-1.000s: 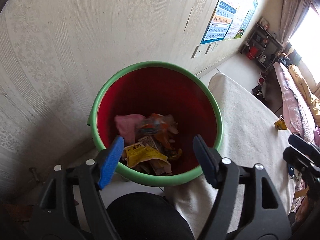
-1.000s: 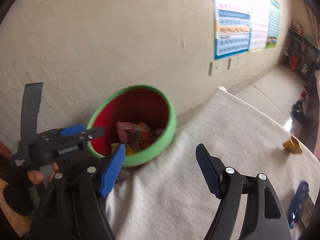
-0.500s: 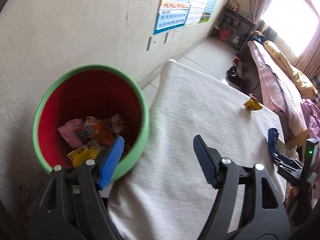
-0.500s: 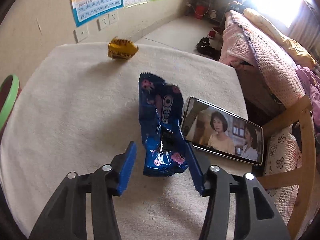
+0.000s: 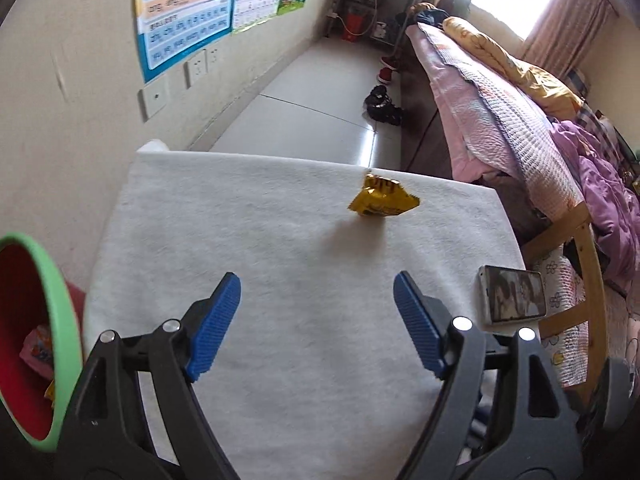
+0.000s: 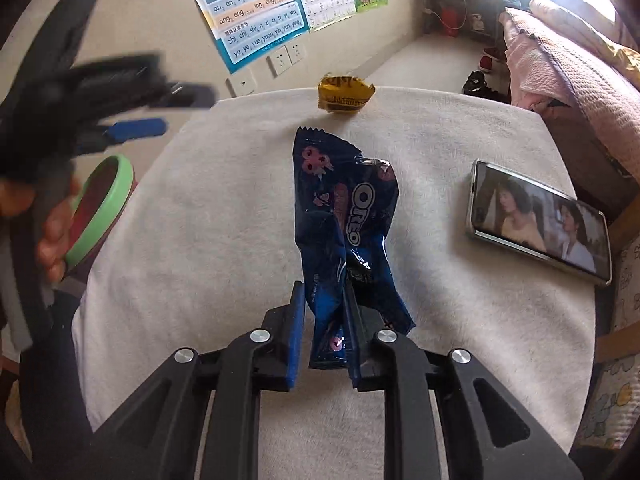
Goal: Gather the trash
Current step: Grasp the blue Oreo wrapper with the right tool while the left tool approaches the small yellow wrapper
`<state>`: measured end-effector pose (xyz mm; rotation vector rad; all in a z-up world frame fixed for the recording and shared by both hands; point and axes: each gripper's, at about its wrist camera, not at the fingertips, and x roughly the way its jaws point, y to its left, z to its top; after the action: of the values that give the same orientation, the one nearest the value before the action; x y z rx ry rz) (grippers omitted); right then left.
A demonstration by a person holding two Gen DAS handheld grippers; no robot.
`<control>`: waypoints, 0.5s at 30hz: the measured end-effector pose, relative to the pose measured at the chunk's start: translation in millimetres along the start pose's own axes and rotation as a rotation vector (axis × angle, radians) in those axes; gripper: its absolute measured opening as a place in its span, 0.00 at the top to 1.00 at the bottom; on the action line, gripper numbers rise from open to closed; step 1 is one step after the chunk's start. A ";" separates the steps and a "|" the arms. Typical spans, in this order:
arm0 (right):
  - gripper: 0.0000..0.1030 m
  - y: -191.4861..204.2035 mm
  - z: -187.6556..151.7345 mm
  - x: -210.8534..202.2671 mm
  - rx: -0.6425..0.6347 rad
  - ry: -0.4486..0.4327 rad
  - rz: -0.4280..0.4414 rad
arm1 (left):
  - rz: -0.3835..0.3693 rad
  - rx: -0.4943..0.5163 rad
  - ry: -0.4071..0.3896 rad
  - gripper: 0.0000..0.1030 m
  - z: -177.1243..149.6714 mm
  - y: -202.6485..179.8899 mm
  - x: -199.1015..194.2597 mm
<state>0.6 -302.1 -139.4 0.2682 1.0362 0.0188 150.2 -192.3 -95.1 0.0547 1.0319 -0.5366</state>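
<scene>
- Oreo wrapper (image 6: 346, 224): now pinched at its near end by right hand-held gripper (image 6: 322, 330); 0.5 s ago the jaws stood wide either side of it, so grasp just made. Rest of wrapper runs toward 12 o'clock, looks to lie on the cloth; not lifted yet, I judge.
- Left hand-held gripper (image 5: 317, 322): jaws wide apart, nothing between them. Has swung off the bin since 1.0 s ago and now faces the yellow wrapper (image 5: 382, 201) at 12 o'clock, well apart from it.
- Meaning: one piece secured, next call is carry to bin; yellow piece prob. next target for left.
- Bin (image 5: 60, 300): green rim, red inside, at 9 o'clock in left view, off the surface edge; some trash already inside.
- Surface (image 5: 300, 360): covered w/ white fuzzy cloth. Phone (image 6: 540, 220) lies flat at 3 o'clock of the Oreo wrapper, screen lit, apart from it. Not trash; avoid.
- Room: wall w/ charts (image 6: 256, 8) and sockets at 11 o'clock; bed (image 5: 500, 112) w/ pink and yellow bedding at 2 o'clock; shoes on floor beyond; bright window far end.
</scene>
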 end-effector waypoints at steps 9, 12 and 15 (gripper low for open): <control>0.82 -18.6 -2.2 4.0 0.064 0.013 0.031 | -0.026 0.053 0.068 0.25 53.4 -47.3 72.9; 0.82 -21.9 -1.8 3.6 0.071 0.013 0.041 | 0.000 0.073 0.093 0.25 59.7 -55.1 92.3; 0.81 -24.2 -2.2 5.5 0.073 0.016 0.047 | 0.023 0.103 0.134 0.25 61.5 -59.3 109.0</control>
<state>-1.2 -324.2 -150.7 0.3596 1.0475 0.0257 216.1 -305.1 -140.9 0.1961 1.1325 -0.5708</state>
